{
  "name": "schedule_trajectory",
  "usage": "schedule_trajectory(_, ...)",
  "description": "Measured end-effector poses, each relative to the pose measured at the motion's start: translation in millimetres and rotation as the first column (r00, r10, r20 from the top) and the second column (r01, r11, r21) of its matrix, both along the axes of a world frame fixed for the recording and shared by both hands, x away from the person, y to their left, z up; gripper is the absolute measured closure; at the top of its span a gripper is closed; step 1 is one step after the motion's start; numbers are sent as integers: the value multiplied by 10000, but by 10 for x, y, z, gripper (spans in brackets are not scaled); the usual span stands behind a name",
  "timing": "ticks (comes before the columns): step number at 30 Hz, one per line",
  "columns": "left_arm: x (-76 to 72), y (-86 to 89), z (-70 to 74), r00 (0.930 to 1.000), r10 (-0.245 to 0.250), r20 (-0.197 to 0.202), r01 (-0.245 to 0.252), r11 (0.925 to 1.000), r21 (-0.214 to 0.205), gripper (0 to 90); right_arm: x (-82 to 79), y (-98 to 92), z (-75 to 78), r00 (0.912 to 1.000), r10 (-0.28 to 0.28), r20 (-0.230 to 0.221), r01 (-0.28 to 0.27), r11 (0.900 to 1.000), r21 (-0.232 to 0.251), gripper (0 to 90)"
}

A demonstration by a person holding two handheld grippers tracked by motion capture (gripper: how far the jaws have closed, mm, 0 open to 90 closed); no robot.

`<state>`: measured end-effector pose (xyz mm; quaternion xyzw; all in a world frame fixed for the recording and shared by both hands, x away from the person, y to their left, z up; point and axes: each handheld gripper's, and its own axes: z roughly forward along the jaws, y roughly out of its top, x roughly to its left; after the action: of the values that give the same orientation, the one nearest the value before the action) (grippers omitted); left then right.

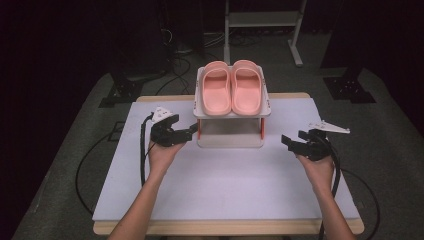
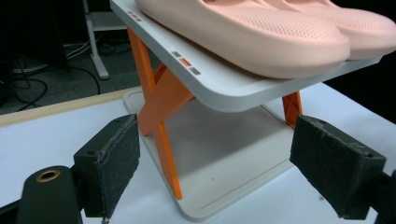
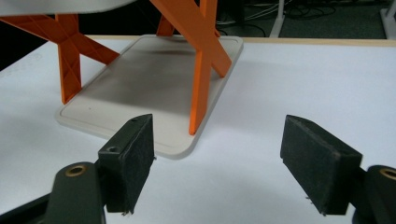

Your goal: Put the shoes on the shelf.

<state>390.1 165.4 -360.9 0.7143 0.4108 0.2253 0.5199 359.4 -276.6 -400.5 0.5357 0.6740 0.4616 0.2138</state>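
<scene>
High view shows the left gripper [image 1: 192,131] and right gripper [image 1: 286,141] gaping empty, flanking the rack [image 1: 231,141] just ahead between them, seemingly ready to reach the pink slippers [image 1: 231,87] resting on its top shelf.

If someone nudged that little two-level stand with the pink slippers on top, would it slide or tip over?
The stand would probably slide: its flat base plate lies on the smooth white table. A high push might tip it, since thin orange crossed legs carry the top shelf. The slippers rest loose and might slip off.
</scene>
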Motion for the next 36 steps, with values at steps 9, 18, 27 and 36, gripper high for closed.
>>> schedule_trajectory(9,-65,27,-122,10000,-43,-54,44,9999,165,153,-87,-74,-124,9998,-166,-126,167,9998,71,253)
schedule_trajectory(18,-137,93,-217,10000,26,-6,-26,10000,5,153,-155,-97,-200,9996,-217,-205,219,9997,104,253)
schedule_trajectory(27,-213,159,-352,9999,43,-105,-44,9999,-113,144,-240,-141,-309,9991,-331,-280,331,9995,-1,248)
schedule_trajectory(36,-294,218,-440,9999,120,-66,-120,9999,-43,137,-372,-192,-444,9985,-392,-380,397,9991,121,243)
